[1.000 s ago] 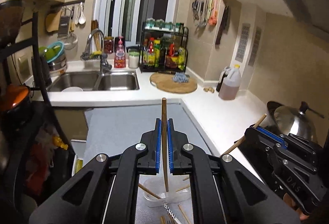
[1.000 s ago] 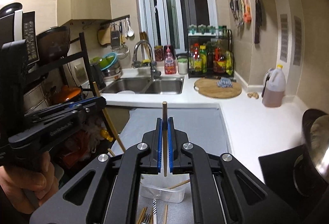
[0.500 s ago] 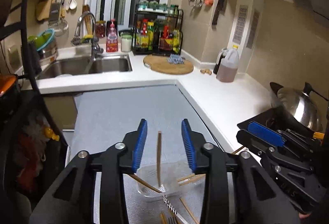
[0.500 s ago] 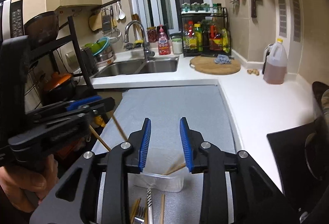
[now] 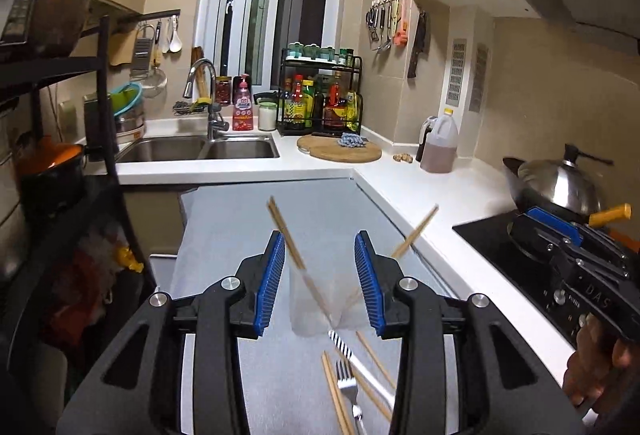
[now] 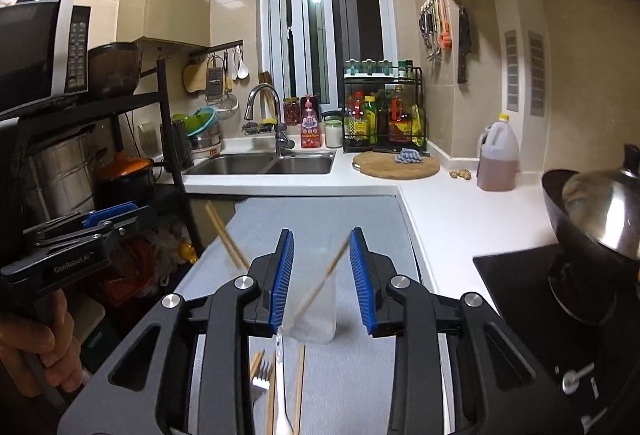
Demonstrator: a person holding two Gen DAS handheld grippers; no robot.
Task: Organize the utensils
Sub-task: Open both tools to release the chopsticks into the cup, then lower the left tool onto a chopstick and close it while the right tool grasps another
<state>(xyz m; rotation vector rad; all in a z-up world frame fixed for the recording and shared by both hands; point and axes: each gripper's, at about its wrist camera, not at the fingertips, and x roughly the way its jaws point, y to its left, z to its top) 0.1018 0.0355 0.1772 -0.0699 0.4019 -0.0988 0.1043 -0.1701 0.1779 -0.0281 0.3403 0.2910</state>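
Observation:
A clear plastic cup (image 5: 316, 311) stands on the grey mat (image 5: 248, 227) and holds wooden chopsticks (image 5: 292, 247) that lean out left and right. It also shows in the right wrist view (image 6: 316, 319) with a chopstick (image 6: 320, 287) leaning in it. My left gripper (image 5: 320, 275) is open and empty just in front of the cup. My right gripper (image 6: 322, 275) is open and empty over the cup. Loose chopsticks (image 5: 336, 391), a fork (image 5: 348, 387) and a striped-handled utensil (image 5: 340, 343) lie on the mat near me.
White counter (image 5: 448, 195) runs right, with a wok and lid (image 5: 560, 187) on a black hob (image 5: 512, 255). Sink (image 5: 200, 149), cutting board (image 5: 340, 151), oil jug (image 5: 440, 147) and bottle rack (image 5: 320, 103) stand behind. A black shelf rack (image 6: 120, 155) stands at left.
Both grippers opened and let go of their chopsticks, which dropped into the cup and now lean in it. Both grippers drew back and rose a little.

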